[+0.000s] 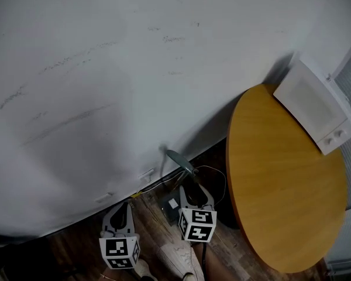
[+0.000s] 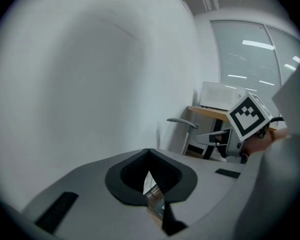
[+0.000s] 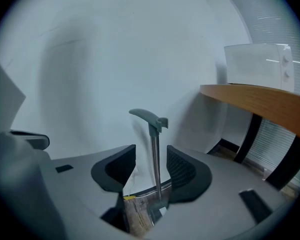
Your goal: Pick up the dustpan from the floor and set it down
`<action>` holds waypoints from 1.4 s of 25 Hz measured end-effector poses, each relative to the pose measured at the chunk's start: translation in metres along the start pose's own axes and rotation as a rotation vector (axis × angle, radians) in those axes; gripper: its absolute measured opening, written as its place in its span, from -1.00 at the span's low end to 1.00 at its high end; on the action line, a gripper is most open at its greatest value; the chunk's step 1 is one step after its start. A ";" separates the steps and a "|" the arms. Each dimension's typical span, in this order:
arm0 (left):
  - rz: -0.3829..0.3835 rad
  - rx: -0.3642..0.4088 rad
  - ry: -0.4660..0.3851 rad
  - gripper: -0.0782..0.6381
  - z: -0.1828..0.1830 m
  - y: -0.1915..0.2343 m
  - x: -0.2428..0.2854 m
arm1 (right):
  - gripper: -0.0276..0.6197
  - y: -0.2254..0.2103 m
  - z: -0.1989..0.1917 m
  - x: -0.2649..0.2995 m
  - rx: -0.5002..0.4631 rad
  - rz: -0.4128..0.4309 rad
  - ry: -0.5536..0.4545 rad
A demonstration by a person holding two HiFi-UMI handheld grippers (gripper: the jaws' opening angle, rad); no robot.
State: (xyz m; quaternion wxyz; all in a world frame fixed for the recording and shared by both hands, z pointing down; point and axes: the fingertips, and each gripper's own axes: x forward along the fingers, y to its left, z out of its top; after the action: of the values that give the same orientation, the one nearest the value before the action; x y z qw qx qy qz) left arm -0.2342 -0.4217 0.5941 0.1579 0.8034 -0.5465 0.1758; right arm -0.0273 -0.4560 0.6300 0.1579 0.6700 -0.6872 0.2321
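The dustpan stands upright by the wall, its grey handle grip at the top of a thin metal pole. My right gripper is open around that pole. The pole passes between the pads, closer to the right-hand one, and neither pad presses on it. The jaws hide most of the pan. The head view shows my right gripper just below the grip. My left gripper hangs apart to its left. In the left gripper view my left gripper is shut on nothing, and the dustpan grip shows off to the right.
A round wooden table stands right of the grippers, with a white appliance at its far edge. Dark table legs reach the floor. The white wall runs close ahead. A cable and a shoe lie on the wood floor.
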 end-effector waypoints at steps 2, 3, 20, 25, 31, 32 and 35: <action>0.011 -0.009 -0.006 -0.74 0.010 -0.006 -0.018 | -0.34 0.006 0.001 -0.024 0.006 0.024 0.007; 0.017 -0.014 -0.010 -0.74 0.016 -0.009 -0.027 | -0.34 0.009 0.002 -0.036 0.005 0.037 0.011; 0.081 -0.090 -0.141 -0.74 0.142 -0.077 -0.184 | -0.56 0.004 0.126 -0.230 0.052 0.189 -0.120; 0.095 -0.077 -0.194 -0.74 0.170 -0.108 -0.230 | -0.68 -0.003 0.156 -0.284 -0.004 0.225 -0.177; 0.100 -0.060 -0.269 -0.74 0.198 -0.132 -0.270 | -0.80 -0.007 0.170 -0.334 -0.051 0.259 -0.205; 0.103 -0.065 -0.277 -0.74 0.200 -0.135 -0.275 | -0.80 -0.008 0.170 -0.342 -0.042 0.260 -0.209; 0.109 -0.093 -0.282 -0.73 0.199 -0.140 -0.286 | -0.80 -0.014 0.168 -0.359 -0.029 0.255 -0.216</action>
State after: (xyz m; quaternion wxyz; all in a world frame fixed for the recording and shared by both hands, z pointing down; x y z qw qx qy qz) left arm -0.1795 -0.2254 0.2786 0.1068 0.7812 -0.6135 0.0440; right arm 0.0209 -0.2406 0.3008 0.0619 0.5960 -0.7830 0.1669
